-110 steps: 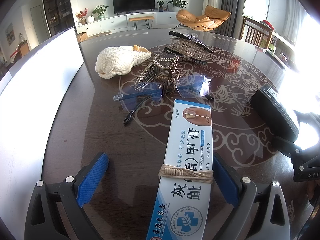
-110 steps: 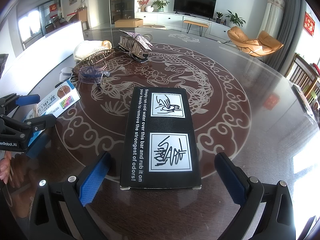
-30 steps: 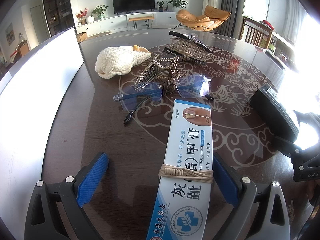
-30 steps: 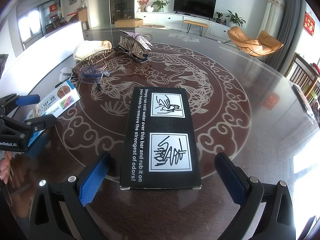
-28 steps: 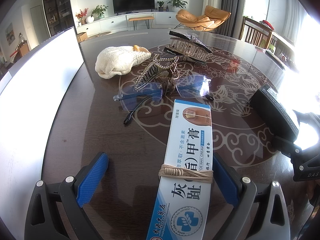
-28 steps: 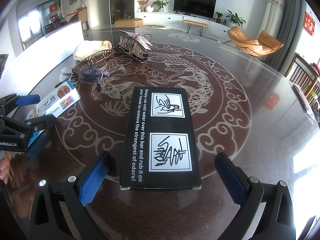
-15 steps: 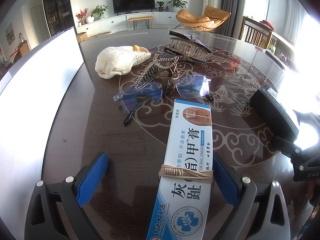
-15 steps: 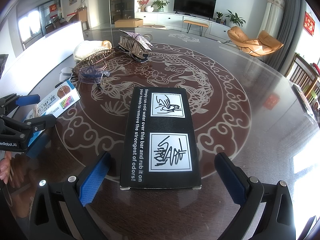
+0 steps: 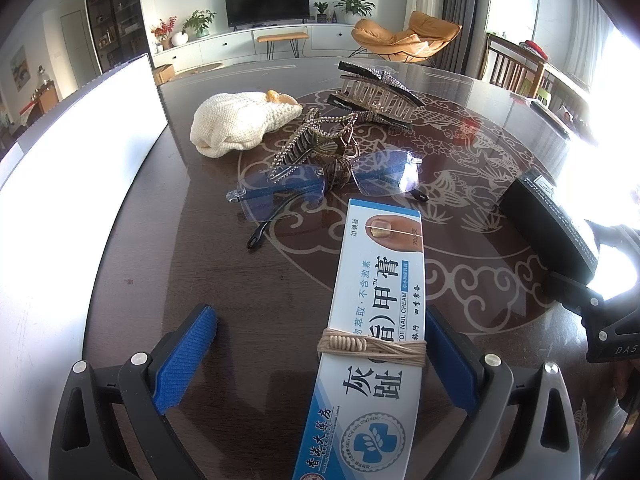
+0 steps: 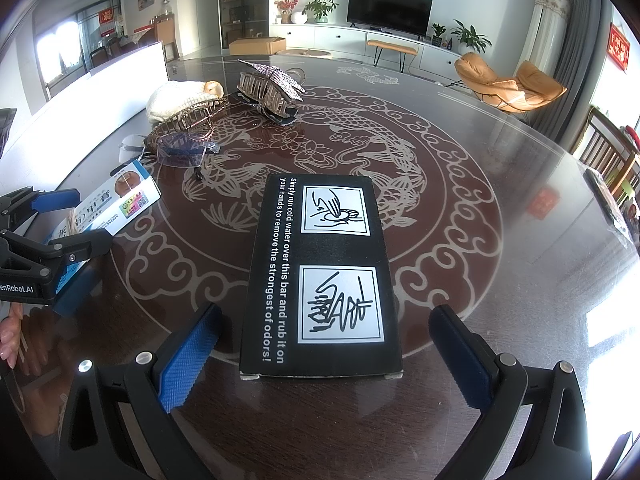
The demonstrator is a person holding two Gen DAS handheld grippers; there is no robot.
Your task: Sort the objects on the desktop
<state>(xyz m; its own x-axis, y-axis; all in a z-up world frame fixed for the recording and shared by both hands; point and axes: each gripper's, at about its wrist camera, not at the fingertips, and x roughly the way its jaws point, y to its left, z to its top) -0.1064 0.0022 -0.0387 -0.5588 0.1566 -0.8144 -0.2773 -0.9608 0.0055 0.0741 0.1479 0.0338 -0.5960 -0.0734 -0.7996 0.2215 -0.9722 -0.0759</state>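
A blue and white nail cream box [image 9: 372, 336] with a beige cord wrapped round it lies between the wide-open fingers of my left gripper [image 9: 320, 352], close to the right finger; it also shows in the right wrist view [image 10: 116, 204]. A black box [image 10: 322, 276] with white drawings lies flat between the open fingers of my right gripper [image 10: 324, 352], touching neither. Beyond lie blue-lensed glasses [image 9: 324, 184], a rhinestone hair claw [image 9: 316, 140], a larger hair claw [image 9: 376, 100] and a cream knitted pouch [image 9: 240, 124].
The round dark table [image 10: 460, 200] has a pale fish pattern under glass. A white panel [image 9: 72, 184] stands along the left edge. The right gripper's body [image 9: 600, 320] shows at the far right of the left wrist view. Chairs stand beyond the far right edge.
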